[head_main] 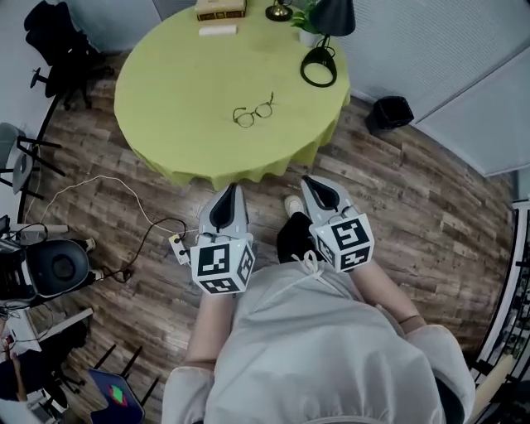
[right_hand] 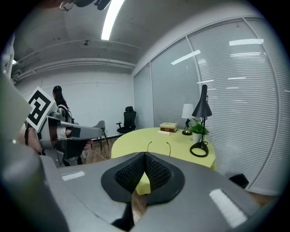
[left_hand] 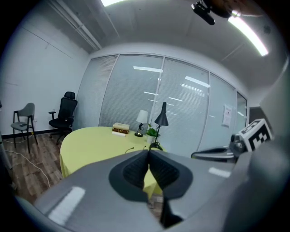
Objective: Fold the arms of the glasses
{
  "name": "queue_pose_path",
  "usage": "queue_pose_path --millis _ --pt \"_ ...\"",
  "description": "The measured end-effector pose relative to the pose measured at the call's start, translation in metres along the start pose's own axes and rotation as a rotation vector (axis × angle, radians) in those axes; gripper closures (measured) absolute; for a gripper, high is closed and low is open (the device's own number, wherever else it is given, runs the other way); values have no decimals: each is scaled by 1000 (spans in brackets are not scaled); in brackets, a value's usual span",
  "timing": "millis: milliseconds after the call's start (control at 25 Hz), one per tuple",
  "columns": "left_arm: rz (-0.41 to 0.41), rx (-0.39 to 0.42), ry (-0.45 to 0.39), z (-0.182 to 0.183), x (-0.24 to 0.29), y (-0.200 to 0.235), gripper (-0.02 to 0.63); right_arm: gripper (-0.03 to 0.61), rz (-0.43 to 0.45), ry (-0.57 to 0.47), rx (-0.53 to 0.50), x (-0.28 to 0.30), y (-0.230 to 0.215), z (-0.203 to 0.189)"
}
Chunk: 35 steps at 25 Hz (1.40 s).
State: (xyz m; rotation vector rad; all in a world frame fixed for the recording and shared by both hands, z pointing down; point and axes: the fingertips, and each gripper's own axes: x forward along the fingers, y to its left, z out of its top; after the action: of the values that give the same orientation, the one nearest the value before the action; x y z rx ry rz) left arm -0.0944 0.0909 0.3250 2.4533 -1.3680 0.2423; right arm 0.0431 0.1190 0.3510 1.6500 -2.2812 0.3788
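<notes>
Left gripper view: the left gripper (left_hand: 148, 152) has its jaws pressed together, with nothing between them.
Right gripper view: the right gripper (right_hand: 145, 155) has its jaws closed tight too, and they are empty.
Gripper position: in the head view both grippers are held side by side over the wood floor (head_main: 414, 207), just short of the bench (head_main: 166, 99) edge.
Glasses: the glasses (head_main: 253, 113) lie on the yellow-green cloth near the bench's front, arms unfolded, well apart from both grippers.
Writing: the only markings are the black-and-white square patterns on the left marker cube (head_main: 222, 263) and the right marker cube (head_main: 352, 240). The spines of the books (head_main: 221, 8) and the sheet of paper (left_hand: 226, 115) on the glass wall are too small to read.
Head view only: a black bin (head_main: 391, 110) by the wall, a white cable (head_main: 99, 186) on the floor, and the ring base of the black lamp (head_main: 319, 68) seen from above.
Gripper views only: ceiling strip lights (right_hand: 111, 18), a white-shaded lamp (left_hand: 142, 117) beside the plant (left_hand: 152, 132), and a grey chair (left_hand: 25, 118) near the black office chair (left_hand: 63, 115).
</notes>
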Motion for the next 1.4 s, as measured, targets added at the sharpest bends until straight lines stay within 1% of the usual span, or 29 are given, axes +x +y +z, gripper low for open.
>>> queue_pose_path --millis 160,280,480,600,760,920,1040,1160,1320,1400 --pt "85 -37 10 16 63 5 607 580 65 17 -13 51 -56 22" --pt "140 -57 6 31 102 2 607 580 129 34 -35 83 -91 36" --pt "240 -94 -11 47 155 11 607 580 217 51 -86 134 -135 53" --pt "295 -127 -19 49 171 15 607 580 268 71 -111 155 -152 56" --pt "354 -158 -32 50 179 25 607 580 322 90 -153 177 -160 58" --pt "397 -172 5 38 187 35 607 580 369 121 -190 201 -162 50" --pt "420 -173 28 29 196 44 607 580 427 176 -264 218 -159 33" --pt "429 -170 48 21 203 55 607 580 466 231 -304 231 -154 19" --pt "415 -202 59 6 216 76 607 580 487 274 -282 253 -150 13" --pt "415 -213 70 -1 222 87 607 580 494 304 -299 265 -150 8"
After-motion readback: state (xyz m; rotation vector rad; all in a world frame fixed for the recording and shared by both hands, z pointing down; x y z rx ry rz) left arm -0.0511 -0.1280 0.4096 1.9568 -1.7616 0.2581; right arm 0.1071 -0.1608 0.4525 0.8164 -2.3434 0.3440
